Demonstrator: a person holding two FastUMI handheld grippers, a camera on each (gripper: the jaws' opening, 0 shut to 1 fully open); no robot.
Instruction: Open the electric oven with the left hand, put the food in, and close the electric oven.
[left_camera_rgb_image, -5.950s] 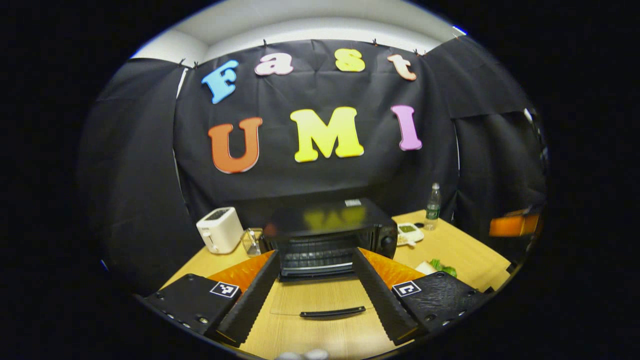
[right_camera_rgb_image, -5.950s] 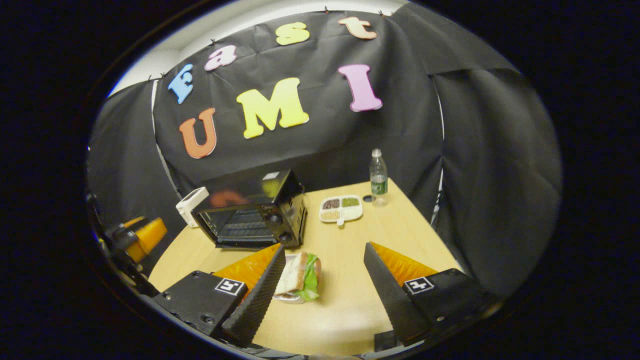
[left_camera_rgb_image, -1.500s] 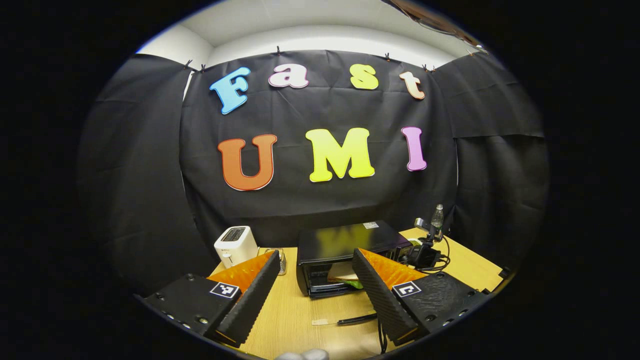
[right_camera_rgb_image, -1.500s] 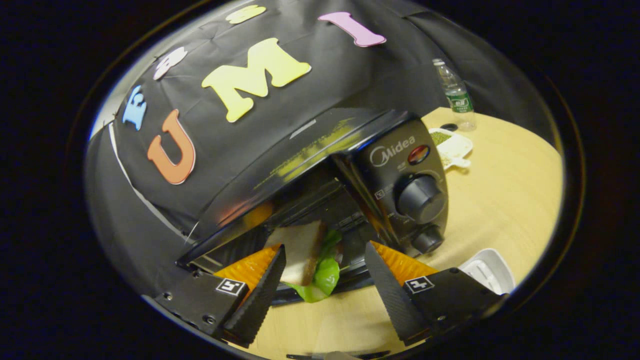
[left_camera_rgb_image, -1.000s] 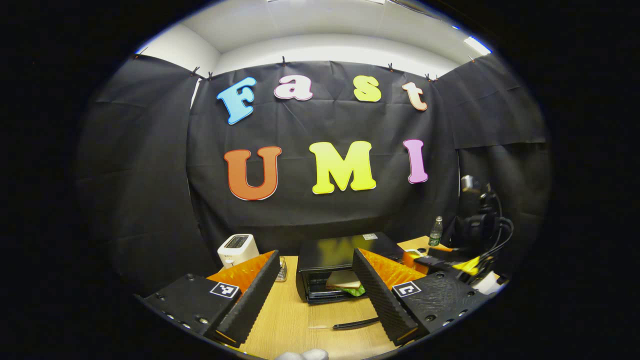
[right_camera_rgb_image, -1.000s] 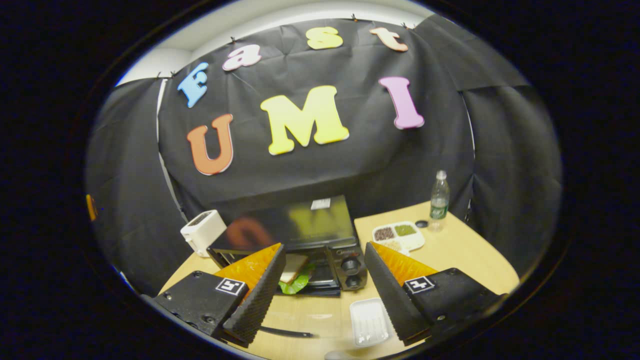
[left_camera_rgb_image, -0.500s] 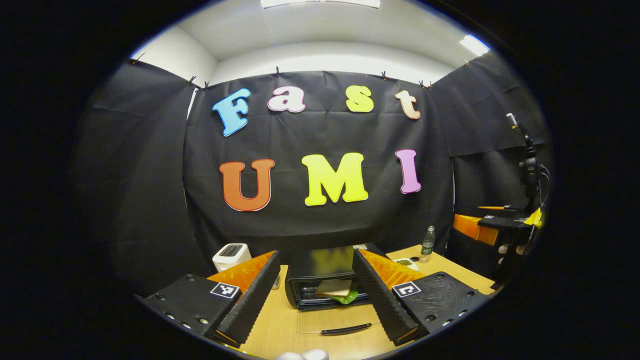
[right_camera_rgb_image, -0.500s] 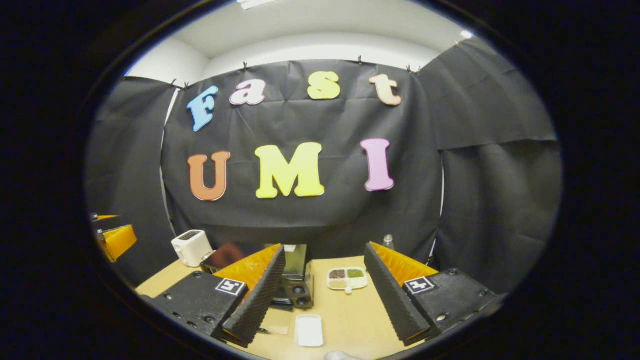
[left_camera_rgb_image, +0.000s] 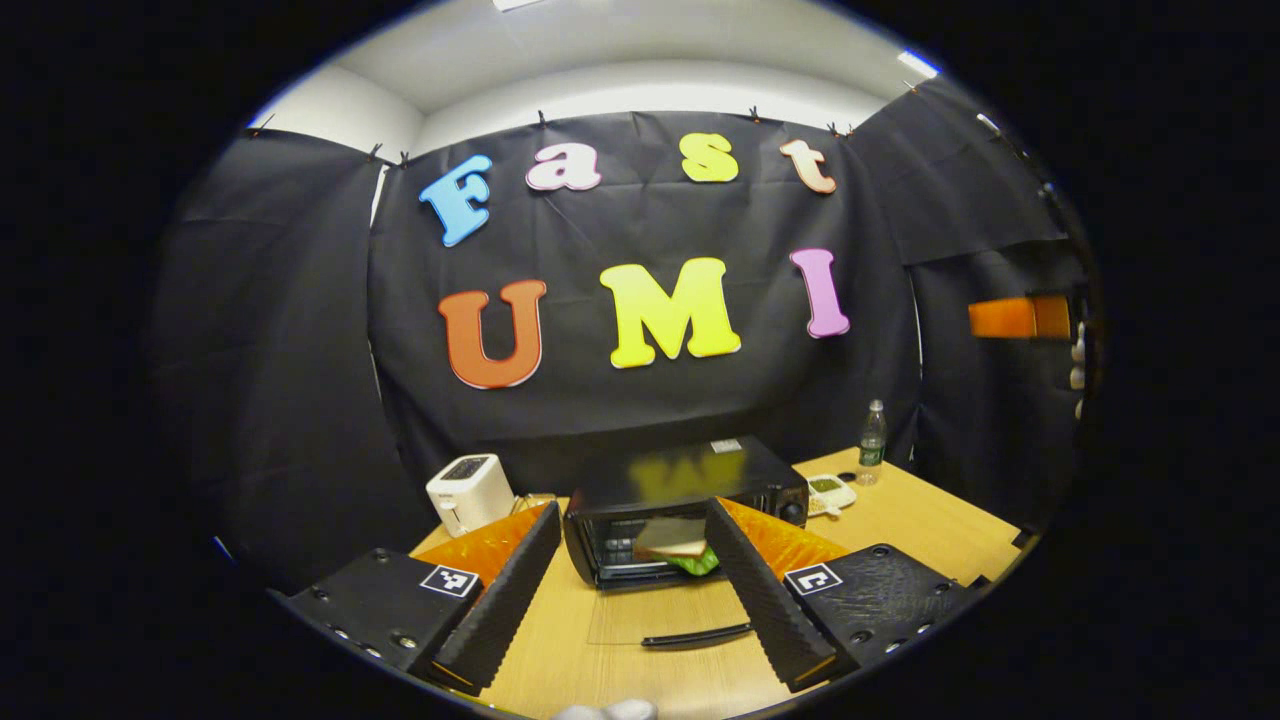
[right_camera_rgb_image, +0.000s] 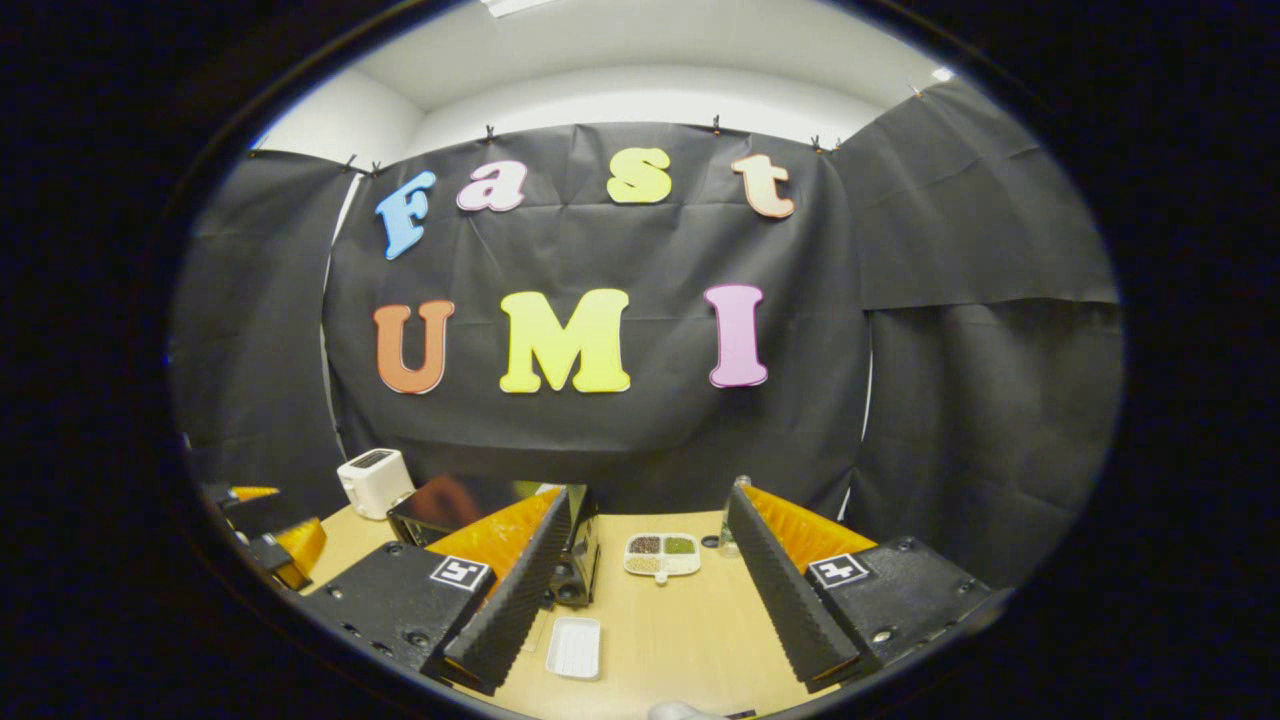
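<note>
Wooden table (left_camera_rgb_image: 900, 520): sandwich (left_camera_rgb_image: 672, 540) in open oven (left_camera_rgb_image: 690, 490), half-hidden by jaws.

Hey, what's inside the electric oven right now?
In the left gripper view the electric oven stands with its door dropped open. A sandwich with green lettuce sits on the rack. The right part of the cavity is hidden behind the left tongs, which are open.

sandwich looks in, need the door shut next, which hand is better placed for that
Left. The left gripper faces the oven with its jaws open over the lowered door's handle. The right gripper is raised off to the side.
</note>
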